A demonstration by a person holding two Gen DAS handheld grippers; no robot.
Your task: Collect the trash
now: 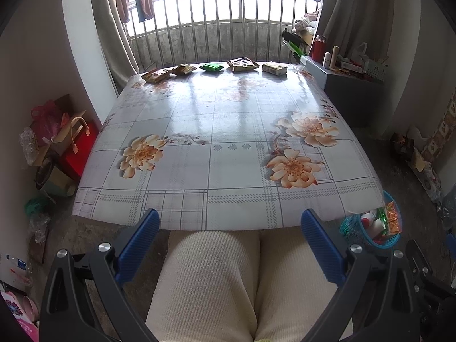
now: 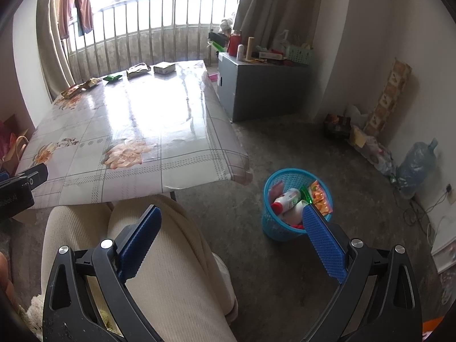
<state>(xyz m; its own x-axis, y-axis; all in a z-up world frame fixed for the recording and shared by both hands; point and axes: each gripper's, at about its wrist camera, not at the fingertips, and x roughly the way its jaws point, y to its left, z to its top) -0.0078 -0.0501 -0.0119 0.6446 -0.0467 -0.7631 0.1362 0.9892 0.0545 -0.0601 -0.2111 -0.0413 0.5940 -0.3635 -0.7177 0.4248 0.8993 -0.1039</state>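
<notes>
Several snack wrappers lie in a row along the table's far edge: a brown packet [image 1: 157,75], a green packet [image 1: 211,67], a flat brown bag [image 1: 242,64] and a yellow box [image 1: 274,68]. They also show in the right wrist view, with the green packet [image 2: 112,77] and the yellow box [image 2: 164,67] among them. A blue mesh bin [image 2: 295,208] on the floor holds bottles and wrappers; it shows in the left wrist view too [image 1: 370,225]. My left gripper [image 1: 230,216] is open and empty over my lap at the table's near edge. My right gripper [image 2: 230,213] is open and empty, its right finger next to the bin.
The table wears a glossy floral cloth [image 1: 228,148]. A grey cabinet [image 2: 256,85] with bottles stands to the right. Bags and boxes [image 1: 57,142] pile on the floor at the left. A water jug [image 2: 416,165] and cables lie by the right wall.
</notes>
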